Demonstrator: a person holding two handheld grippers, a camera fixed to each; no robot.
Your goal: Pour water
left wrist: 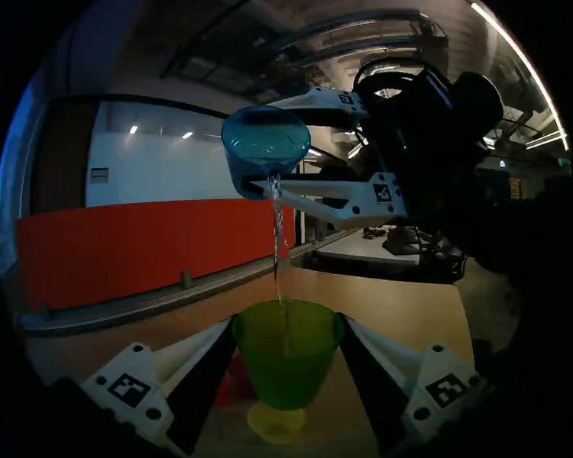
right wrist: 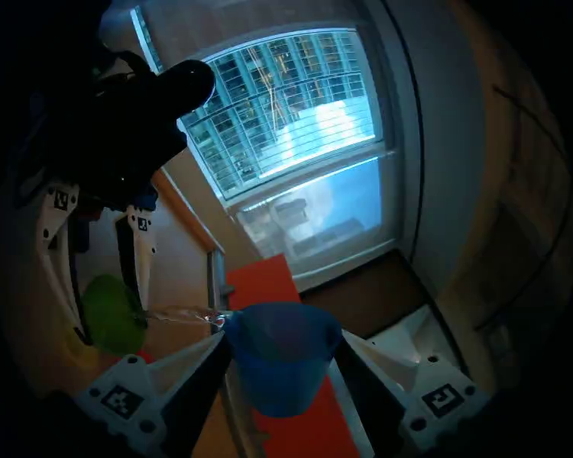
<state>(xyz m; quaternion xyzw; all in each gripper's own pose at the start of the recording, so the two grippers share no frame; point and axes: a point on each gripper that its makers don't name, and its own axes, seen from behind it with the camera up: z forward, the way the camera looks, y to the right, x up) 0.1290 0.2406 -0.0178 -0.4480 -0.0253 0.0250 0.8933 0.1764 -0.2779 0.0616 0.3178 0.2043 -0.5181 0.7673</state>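
The yellow shape [left wrist: 275, 424] beneath is too dim to identify. The left hand-held gripper [left wrist: 286, 340] clamps a translucent green conical cup [left wrist: 286, 366]. The right hand-held gripper [right wrist: 283, 340] clamps a tilted blue cup [right wrist: 283, 374], and a thin thread of water [left wrist: 276, 229] falls into the green one.

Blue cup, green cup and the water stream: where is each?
Blue cup [left wrist: 265, 149]: left gripper view, middle of the tilted cup.
Green cup [left wrist: 288, 366]: left gripper view, outer wall.
Water stream [left wrist: 276, 229]: left gripper view, mid-fall.

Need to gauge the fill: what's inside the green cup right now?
A thin water stream from the tilted blue cup drops into the green cup. Its tinted wall hides the water level.
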